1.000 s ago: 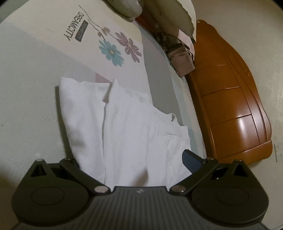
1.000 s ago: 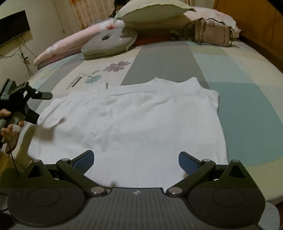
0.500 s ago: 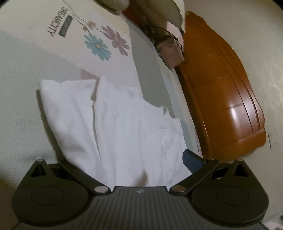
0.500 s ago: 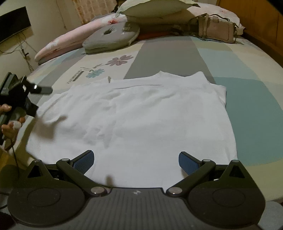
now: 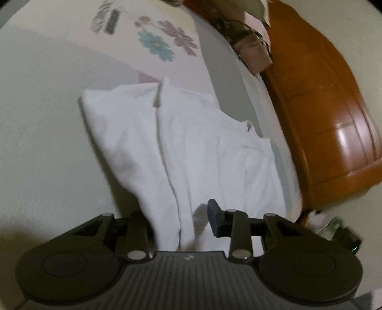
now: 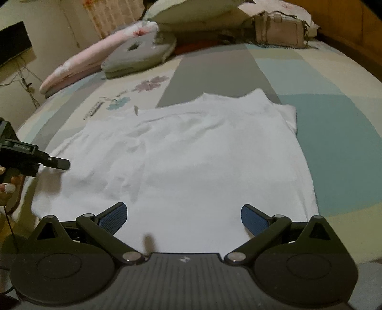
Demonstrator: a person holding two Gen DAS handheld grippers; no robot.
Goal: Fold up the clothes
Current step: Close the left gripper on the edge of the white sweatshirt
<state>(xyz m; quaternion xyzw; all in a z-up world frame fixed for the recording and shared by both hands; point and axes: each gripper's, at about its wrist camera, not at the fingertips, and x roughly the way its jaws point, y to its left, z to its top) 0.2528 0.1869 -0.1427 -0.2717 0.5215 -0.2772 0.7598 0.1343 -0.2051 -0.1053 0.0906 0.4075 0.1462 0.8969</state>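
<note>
A white shirt lies spread flat on the patchwork bedspread. In the left wrist view the shirt runs away from me, one side folded over. My left gripper sits at the shirt's near edge, and its jaws are closing with gathered cloth between them. The right pad shows with a shadowed gap beside it; the left pad is hidden behind the cloth. My right gripper hangs open over the shirt's near hem with nothing gripped. The right wrist view shows the left gripper at the shirt's left side, held by a hand.
Pillows, a grey cushion and a beige handbag sit at the head of the bed. A wooden headboard runs along the far side. A dark screen hangs on the left wall.
The left gripper's jaws have come much closer together around the shirt's edge, and its view has rolled slightly. The right gripper stays open and has hardly moved.
</note>
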